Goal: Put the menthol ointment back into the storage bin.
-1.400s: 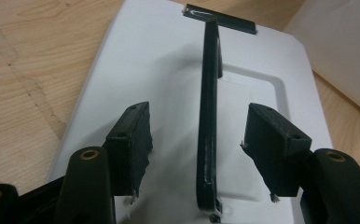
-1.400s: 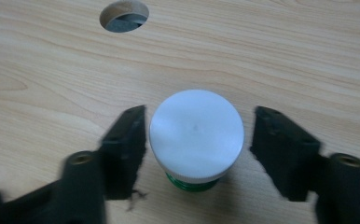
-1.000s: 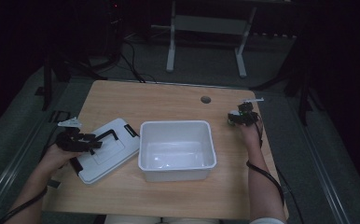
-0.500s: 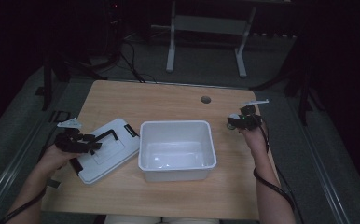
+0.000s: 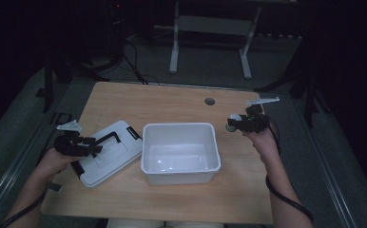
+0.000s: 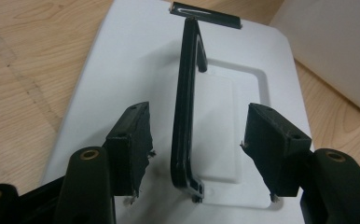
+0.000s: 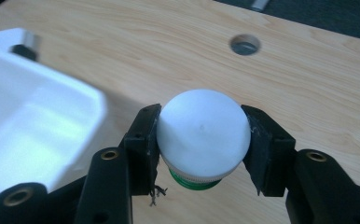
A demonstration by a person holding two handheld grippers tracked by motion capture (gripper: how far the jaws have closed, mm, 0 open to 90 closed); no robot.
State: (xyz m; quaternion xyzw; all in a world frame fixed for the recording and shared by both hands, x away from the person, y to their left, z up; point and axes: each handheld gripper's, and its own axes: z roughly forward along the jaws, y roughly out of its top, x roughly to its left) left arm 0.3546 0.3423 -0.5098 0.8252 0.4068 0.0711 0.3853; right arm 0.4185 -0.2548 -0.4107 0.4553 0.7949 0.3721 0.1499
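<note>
My right gripper (image 7: pixel 200 149) has its fingers (image 7: pixel 143 140) clenched on a small white round-topped bottle (image 7: pixel 201 133) with a green band at its lower edge, one pad pressed on each side of the white dome. I hold it above the wooden desk (image 7: pixel 308 84), just off the right wall of the white bin (image 7: pixel 33 126); in the high view the same right gripper (image 5: pixel 241 124) sits near the desk's right edge with the bottle (image 5: pixel 234 119) at its tip, close to the bin's far right corner. A round cable hole (image 7: pixel 245 44) lies in the desk beyond the bottle, also seen as a dark spot (image 5: pixel 209 101) from above. My left gripper (image 6: pixel 194 149) has its fingers (image 6: pixel 131 140) spread apart, grasping nothing; they straddle the black handle (image 6: pixel 185 102) that stands up off the white lid (image 6: pixel 122 70), with a gap on both sides of it, not touching as far as I can tell. The lid lies flat on the desk, left of the bin; from above, the left gripper (image 5: pixel 89 145) is over the lid (image 5: pixel 117 154) near its left side. The bin (image 5: pixel 180 130) stands open at mid desk, between both hands, nothing visible inside. The lid's right corner is just beside the bin's left wall.
</note>
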